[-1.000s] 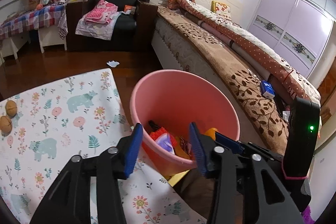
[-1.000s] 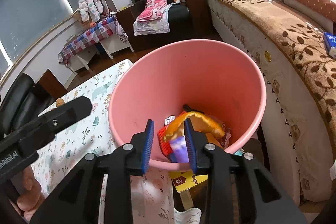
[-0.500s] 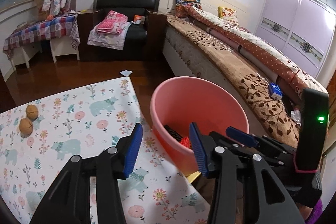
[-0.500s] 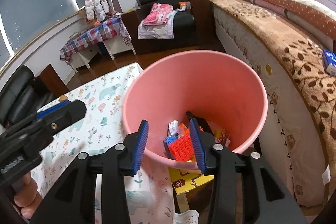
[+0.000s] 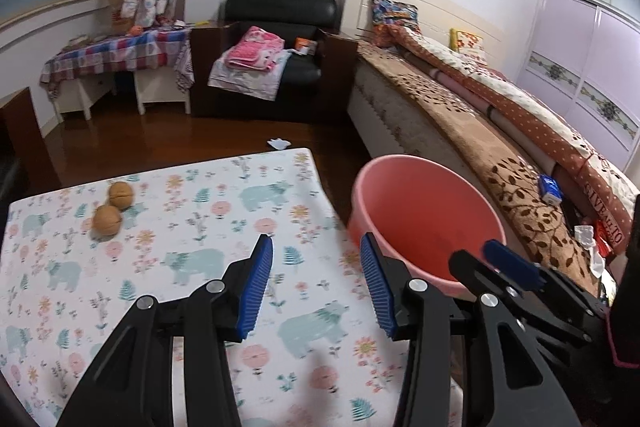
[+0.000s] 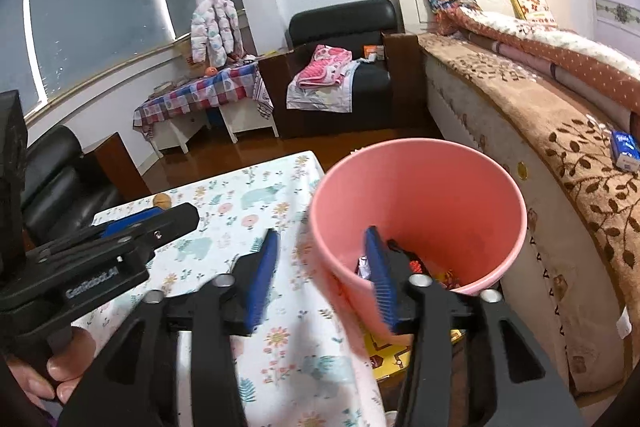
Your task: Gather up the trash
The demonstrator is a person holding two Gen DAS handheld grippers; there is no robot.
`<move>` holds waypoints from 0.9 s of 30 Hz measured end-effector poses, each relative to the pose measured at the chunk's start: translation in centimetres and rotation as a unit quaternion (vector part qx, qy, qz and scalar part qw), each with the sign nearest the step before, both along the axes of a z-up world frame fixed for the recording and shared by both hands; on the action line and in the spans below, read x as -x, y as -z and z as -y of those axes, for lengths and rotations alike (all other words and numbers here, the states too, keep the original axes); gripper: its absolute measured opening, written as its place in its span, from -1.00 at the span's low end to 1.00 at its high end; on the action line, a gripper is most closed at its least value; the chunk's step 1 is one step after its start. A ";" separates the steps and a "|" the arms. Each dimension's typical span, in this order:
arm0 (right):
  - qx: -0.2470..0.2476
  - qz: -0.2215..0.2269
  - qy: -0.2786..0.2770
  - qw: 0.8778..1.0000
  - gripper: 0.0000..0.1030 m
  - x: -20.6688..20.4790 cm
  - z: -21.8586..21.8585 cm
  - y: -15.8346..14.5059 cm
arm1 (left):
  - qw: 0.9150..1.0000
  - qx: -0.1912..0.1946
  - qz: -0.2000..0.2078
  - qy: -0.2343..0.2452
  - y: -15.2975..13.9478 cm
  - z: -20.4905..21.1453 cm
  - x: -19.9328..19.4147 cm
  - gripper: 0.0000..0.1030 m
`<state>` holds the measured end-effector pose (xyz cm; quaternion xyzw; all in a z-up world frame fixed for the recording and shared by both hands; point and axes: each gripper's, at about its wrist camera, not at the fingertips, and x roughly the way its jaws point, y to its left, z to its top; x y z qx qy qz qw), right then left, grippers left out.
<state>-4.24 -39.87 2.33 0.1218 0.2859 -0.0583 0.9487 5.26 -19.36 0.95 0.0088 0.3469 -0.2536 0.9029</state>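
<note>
Now both tongs, left and right, gape empty, the right having just widened; the pink bin at two o'clock holds trash.

The bucket stands on the floor just off the table's right edge, between table and bed. Wrappers lie in its bottom. Two walnuts sit touching near the table's far left corner. A paper scrap lies on the floor beyond the far edge.
</note>
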 end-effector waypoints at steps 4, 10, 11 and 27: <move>0.008 0.009 -0.005 1.000 0.05 0.4 -1.3 -0.5 | 1.000 -0.003 0.008 -0.015 -0.2 -1.3 0.2 -0.12; 0.008 0.006 -0.023 1.000 0.20 0.8 -3.1 -0.5 | 0.999 -0.004 0.021 -0.034 -0.6 -2.8 0.7 -0.15; 0.009 0.005 -0.025 1.000 0.21 0.9 -3.4 -0.5 | 0.999 -0.003 0.022 -0.037 -0.7 -3.1 0.7 -0.15; 0.043 0.022 -0.015 0.999 0.24 2.0 -5.7 -1.3 | 0.999 0.005 0.022 -0.045 -0.6 -4.7 2.0 -0.14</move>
